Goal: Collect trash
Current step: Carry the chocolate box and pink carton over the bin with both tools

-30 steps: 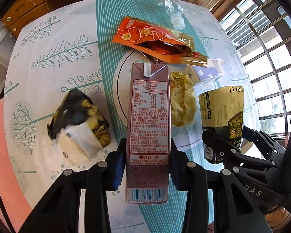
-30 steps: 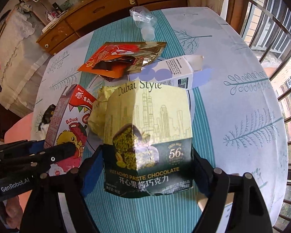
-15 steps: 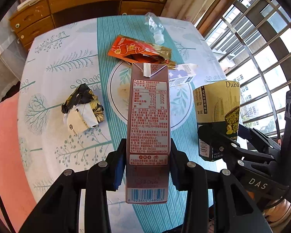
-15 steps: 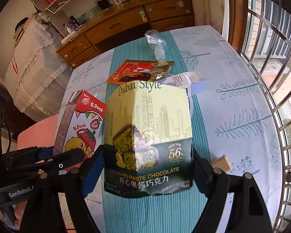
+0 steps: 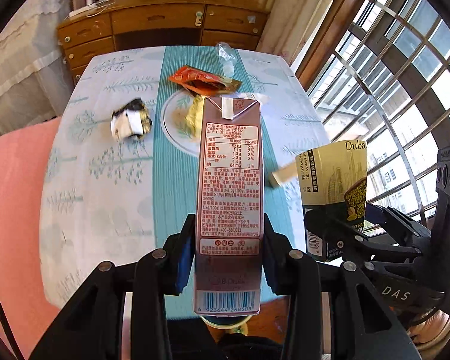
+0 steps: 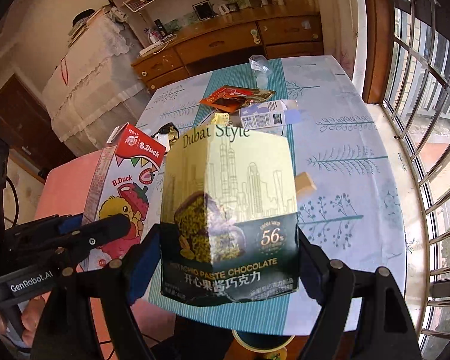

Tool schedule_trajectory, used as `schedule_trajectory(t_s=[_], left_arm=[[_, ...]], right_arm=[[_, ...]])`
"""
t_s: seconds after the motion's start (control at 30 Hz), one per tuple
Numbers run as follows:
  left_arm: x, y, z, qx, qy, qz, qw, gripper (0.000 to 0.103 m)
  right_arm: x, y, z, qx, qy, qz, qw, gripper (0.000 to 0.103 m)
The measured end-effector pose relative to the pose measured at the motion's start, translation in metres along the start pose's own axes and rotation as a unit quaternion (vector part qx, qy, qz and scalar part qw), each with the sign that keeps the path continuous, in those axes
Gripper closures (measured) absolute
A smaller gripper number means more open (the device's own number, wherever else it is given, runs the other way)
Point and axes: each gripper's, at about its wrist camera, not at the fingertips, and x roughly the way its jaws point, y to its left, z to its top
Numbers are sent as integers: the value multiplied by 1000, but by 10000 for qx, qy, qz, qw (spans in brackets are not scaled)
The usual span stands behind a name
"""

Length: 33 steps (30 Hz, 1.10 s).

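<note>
Left gripper (image 5: 228,258) clamps carton (image 5: 229,180); right gripper (image 6: 229,258) clamps chocolate box (image 6: 229,210) (hiding table).

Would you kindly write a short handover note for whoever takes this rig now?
Left tongs: shut on the B.Duck carton, held above the table's near edge.
Right tongs: shut on the chocolate box, also lifted.
On the table: orange wrapper, crumpled black wrapper, yellow wrapper, white carton, plastic bottle, small tan piece.
Left: bin both, then collect these.
</note>
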Motion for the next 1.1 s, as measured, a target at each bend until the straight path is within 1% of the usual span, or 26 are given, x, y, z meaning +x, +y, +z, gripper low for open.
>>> schedule_trajectory(t_s=[0.17,0.27,0.4,0.6,0.7,0.87,1.0,1.1], left_arm=[[-17,-34,-67,-149,-44,110,9998,65],[-24,-48,-101,-266,72,164,9995,65],[-28,-60,-137,-295,299,320,9986,65],[-25,-67,-180,-237,671,524,9961,65],[-12,-67,-195,-180,941,655,9932,65],[16,-58,-225,-138,1327,674,9888,65],[48,-49,-252,-67,1581,531,9860,65],[84,-37,-274,-67,1753,363,9838,65]], right_arm=[[-31,-10,-46,-278,82,142,9995,21],[-43,-17,-74,-309,270,228,9989,21],[-48,-24,-112,-351,570,292,9973,21],[-36,-38,-163,31,985,459,9941,21],[-27,-44,-186,268,1154,456,9919,21],[0,-55,-224,689,1514,400,9853,21],[32,-65,-256,1004,1739,223,9794,21],[61,-72,-280,1226,1846,89,9751,20]])
